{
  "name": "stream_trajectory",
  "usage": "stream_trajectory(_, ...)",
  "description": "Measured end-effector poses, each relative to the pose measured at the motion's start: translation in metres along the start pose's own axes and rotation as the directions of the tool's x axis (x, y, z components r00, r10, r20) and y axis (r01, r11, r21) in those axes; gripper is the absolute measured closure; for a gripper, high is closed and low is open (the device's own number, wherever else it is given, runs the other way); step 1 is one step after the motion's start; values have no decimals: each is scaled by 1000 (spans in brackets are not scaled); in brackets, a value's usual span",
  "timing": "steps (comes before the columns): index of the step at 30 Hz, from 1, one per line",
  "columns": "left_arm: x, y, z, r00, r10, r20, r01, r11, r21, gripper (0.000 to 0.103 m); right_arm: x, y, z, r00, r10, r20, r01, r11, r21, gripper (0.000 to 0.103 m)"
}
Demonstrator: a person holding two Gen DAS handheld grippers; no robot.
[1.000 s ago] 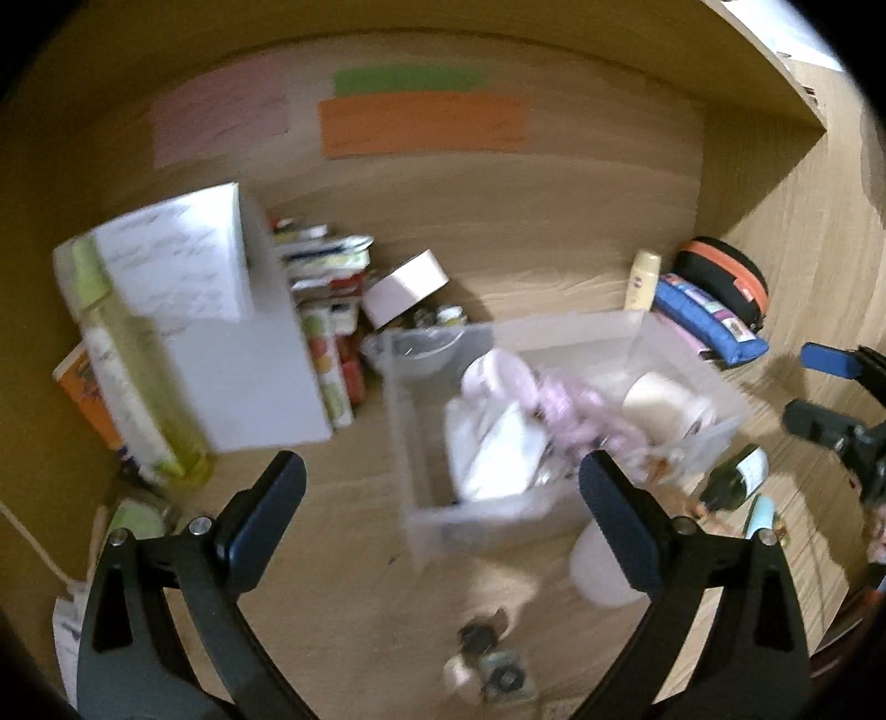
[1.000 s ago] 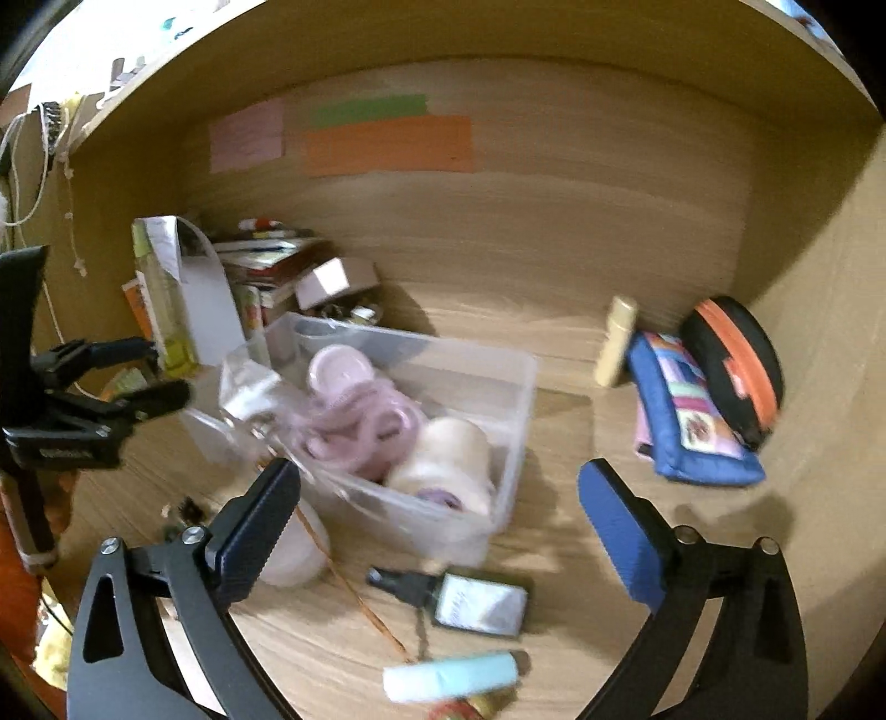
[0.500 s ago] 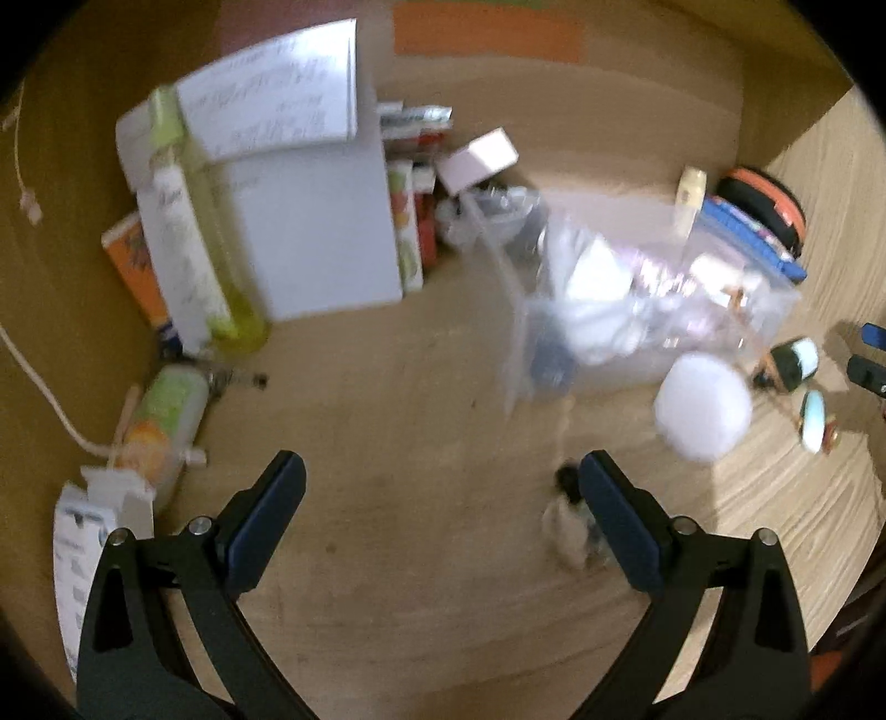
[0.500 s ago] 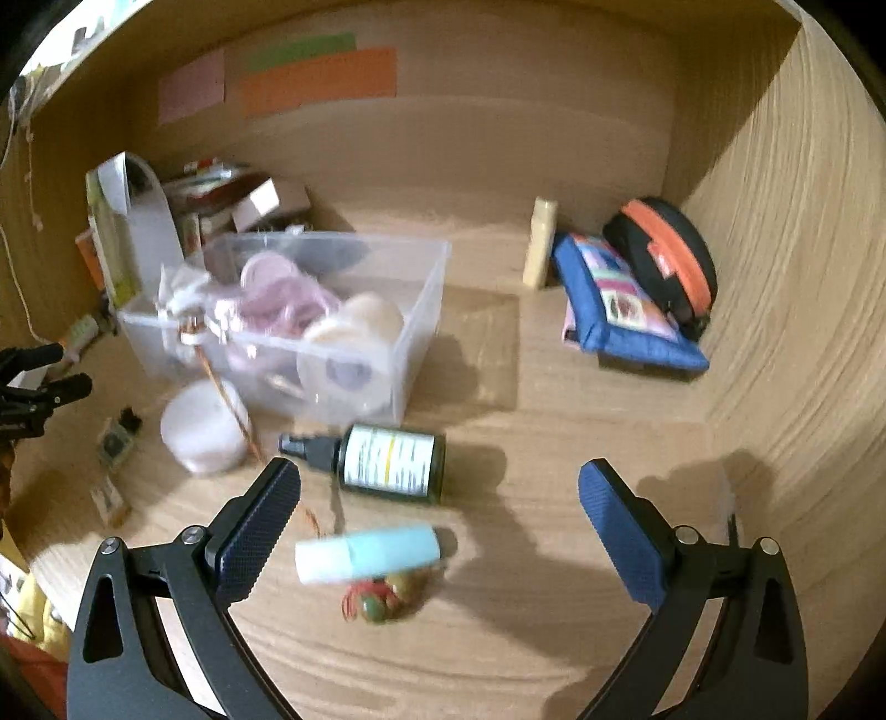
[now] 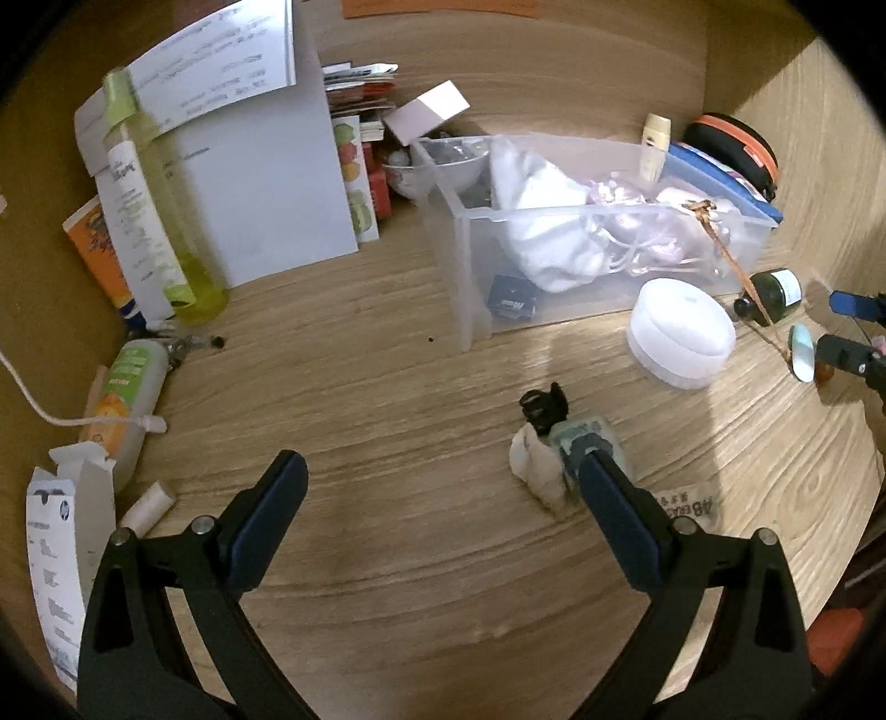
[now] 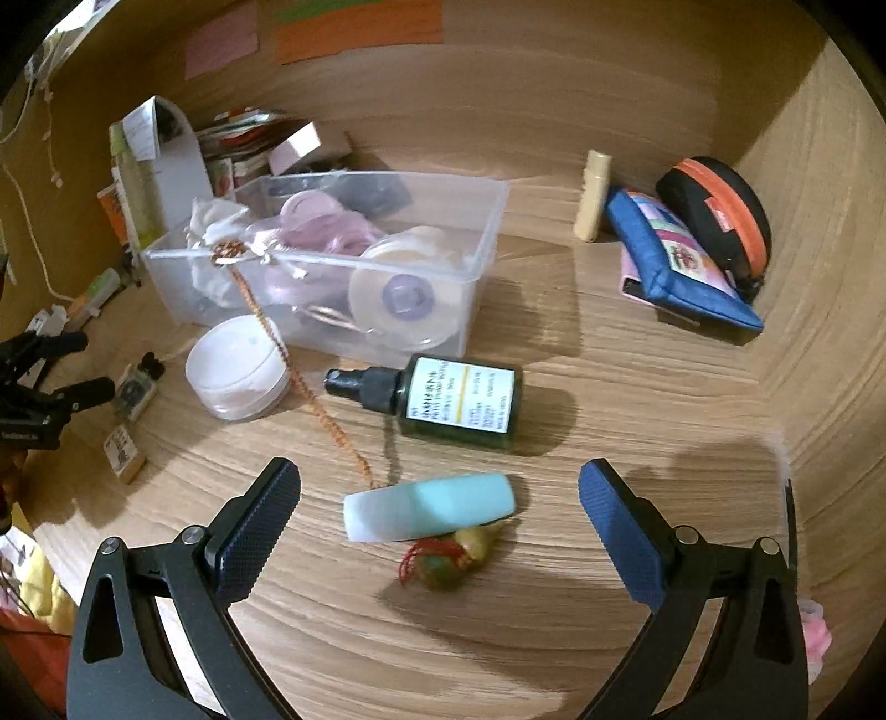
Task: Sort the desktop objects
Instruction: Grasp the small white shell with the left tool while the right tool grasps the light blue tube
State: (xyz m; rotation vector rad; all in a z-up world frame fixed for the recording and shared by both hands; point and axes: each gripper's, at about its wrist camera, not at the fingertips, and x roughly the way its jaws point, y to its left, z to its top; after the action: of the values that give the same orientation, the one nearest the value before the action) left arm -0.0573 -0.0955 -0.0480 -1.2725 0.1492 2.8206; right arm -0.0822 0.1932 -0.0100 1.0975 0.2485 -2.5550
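Orange paper strip (image 6: 360, 30), pink note (image 6: 221, 39) stuck on wooden back wall (image 6: 554, 99).

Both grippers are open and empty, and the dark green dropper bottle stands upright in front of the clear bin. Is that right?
Not quite. The dark green dropper bottle lies on its side, cap pointing left, as the right wrist view shows. The rest holds: it is in front of the clear bin, and the left gripper and right gripper are both open and empty.

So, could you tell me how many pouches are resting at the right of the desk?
2: a blue pouch lying flat beside the cream tube, and a black-and-orange round pouch behind it against the side wall. Others may be hidden.
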Motion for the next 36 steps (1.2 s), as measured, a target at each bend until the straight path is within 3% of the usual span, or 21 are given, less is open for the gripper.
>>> stream_trajectory(14,6,23,-2,999,8,-44,-11,998,-69,11,3,-1,4,1000,5,-3,-5,1000,6,2)
stream_trajectory(20,7,11,1,999,-31,-30,30,999,-34,12,5,2,2,1000,9,-16,-10,1000,-14,2)
stream_trajectory(23,18,7,2,997,-39,-65,37,999,-21,29,7,2,-1,999,19,-29,-20,999,-27,2)
stream_trajectory(32,19,3,2,997,-58,-51,56,998,-37,50,22,6,-1,996,38,-76,-44,996,-79,3)
stream_trajectory(36,17,0,0,997,-60,-39,59,998,-31,67,26,4,0,995,46,-84,-52,995,-81,6)
